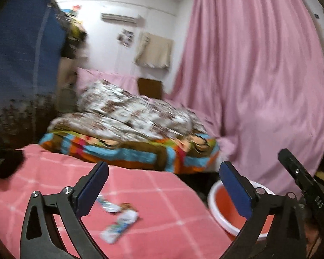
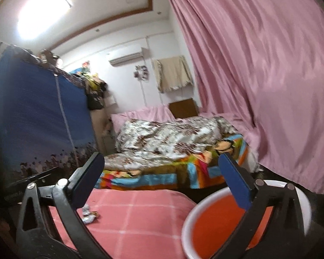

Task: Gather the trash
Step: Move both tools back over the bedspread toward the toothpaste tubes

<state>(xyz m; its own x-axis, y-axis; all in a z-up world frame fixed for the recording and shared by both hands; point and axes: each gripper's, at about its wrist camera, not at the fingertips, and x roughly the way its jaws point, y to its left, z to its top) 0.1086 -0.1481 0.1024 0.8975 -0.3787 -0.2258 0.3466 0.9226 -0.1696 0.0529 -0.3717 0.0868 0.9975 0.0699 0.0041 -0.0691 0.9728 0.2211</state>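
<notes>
Two crumpled white wrappers (image 1: 119,224) lie on the pink checked bed cover (image 1: 157,211), just ahead of my left gripper (image 1: 164,172), which is open and empty above them. The same wrappers (image 2: 89,213) show small beside the left finger in the right wrist view. A red basin with a white rim (image 2: 213,226) sits off the bed's right edge, also seen as the basin (image 1: 224,196) in the left wrist view. My right gripper (image 2: 162,164) is open and empty, its right finger over the basin. The right gripper's body (image 1: 300,177) shows at the far right.
A rumpled brown-and-white quilt (image 1: 131,112) lies on a striped colourful blanket (image 1: 140,153) further up the bed. A pink curtain (image 1: 259,75) hangs on the right. A blue fabric wardrobe (image 1: 21,54) stands on the left. A dark cloth (image 1: 6,164) lies at the bed's left edge.
</notes>
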